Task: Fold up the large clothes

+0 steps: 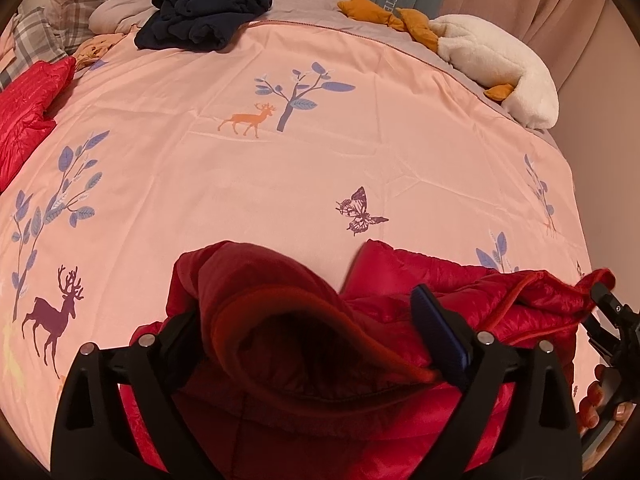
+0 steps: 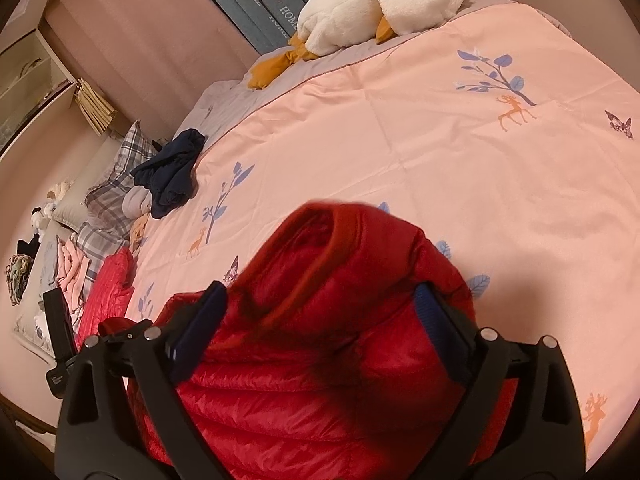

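A red puffer jacket (image 1: 384, 308) is held bunched above the near edge of the pink bed (image 1: 320, 160), gripped by the left tool (image 1: 316, 344) and the right tool (image 2: 320, 320). Light, soft and slippery, it is best taken at seams and collar.

dim warm pinkish light, heavy fisheye bending, dark vignetted corners.

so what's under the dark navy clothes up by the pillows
The navy clothes rest on the pink duvet and a grey bundle; anything beneath their middle is covered.
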The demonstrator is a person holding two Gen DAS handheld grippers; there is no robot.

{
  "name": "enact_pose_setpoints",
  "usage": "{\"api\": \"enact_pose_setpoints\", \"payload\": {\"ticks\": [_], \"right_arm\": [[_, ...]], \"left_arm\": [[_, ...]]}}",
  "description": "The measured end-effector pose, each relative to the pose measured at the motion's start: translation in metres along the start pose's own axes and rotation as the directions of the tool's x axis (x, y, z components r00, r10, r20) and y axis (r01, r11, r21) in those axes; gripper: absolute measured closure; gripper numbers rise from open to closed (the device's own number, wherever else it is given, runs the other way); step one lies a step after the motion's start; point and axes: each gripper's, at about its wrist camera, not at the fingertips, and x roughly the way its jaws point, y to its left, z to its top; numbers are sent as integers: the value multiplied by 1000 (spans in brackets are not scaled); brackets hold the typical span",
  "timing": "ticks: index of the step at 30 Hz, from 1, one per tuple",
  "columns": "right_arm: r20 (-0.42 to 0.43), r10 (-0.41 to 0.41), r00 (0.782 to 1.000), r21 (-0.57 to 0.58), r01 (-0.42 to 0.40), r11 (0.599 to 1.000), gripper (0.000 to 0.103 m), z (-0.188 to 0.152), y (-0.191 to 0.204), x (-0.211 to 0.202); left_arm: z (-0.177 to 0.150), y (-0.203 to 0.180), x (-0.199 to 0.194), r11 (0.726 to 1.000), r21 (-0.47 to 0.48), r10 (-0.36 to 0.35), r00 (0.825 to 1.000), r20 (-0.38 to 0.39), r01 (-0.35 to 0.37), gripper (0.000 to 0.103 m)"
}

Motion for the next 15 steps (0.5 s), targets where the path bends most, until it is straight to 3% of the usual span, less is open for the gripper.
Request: {"api": "enact_pose_setpoints", "payload": {"ticks": [8,15], "right_arm": [[51,-28,998,-2,28,1000,6,3,-3,-11],[100,-62,993,-37,66,997,6,1,0,-24]], "left_arm": [[4,1,-8,1000,-20,-15,999,46,16,4],[11,6,-26,999,-12,31,987,158,-30,3]]}}
